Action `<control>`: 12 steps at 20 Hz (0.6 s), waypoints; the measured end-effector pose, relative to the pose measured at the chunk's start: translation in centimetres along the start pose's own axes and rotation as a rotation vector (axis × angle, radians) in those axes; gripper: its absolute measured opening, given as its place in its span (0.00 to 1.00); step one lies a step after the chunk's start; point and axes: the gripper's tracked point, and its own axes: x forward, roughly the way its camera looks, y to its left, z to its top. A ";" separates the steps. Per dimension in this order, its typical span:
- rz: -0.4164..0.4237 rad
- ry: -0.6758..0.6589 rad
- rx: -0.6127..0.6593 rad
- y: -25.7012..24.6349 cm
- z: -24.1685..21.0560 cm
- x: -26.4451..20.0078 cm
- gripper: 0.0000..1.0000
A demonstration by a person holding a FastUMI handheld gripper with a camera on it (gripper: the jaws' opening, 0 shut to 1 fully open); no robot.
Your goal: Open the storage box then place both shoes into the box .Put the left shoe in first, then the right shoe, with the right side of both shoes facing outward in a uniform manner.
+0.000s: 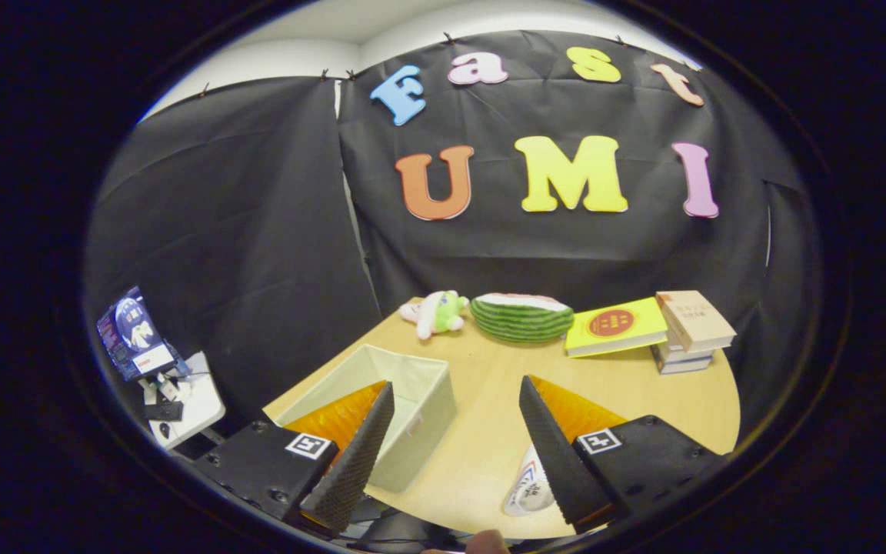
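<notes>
The gripper [454, 442] has its 2 fingers spread wide, gripping nothing; storage box [420, 385] behind the left finger, a shoe [529, 485] beside the right, print unreadable.

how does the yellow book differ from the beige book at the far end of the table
The yellow book with a red circle on its cover leans tilted against the stack; the beige book lies on top of that stack of books. The yellow book looks thin and wide, the beige book thick and narrower. Both sit closed, on the wooden table, well beyond the open gripper.
</notes>
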 end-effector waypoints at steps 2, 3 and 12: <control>-0.056 0.068 0.008 -3.4 -2.5 -0.2 1.00; -0.075 0.113 0.022 -4.8 -4.0 0.0 1.00; -0.122 0.508 0.161 -11.7 -17.8 3.5 1.00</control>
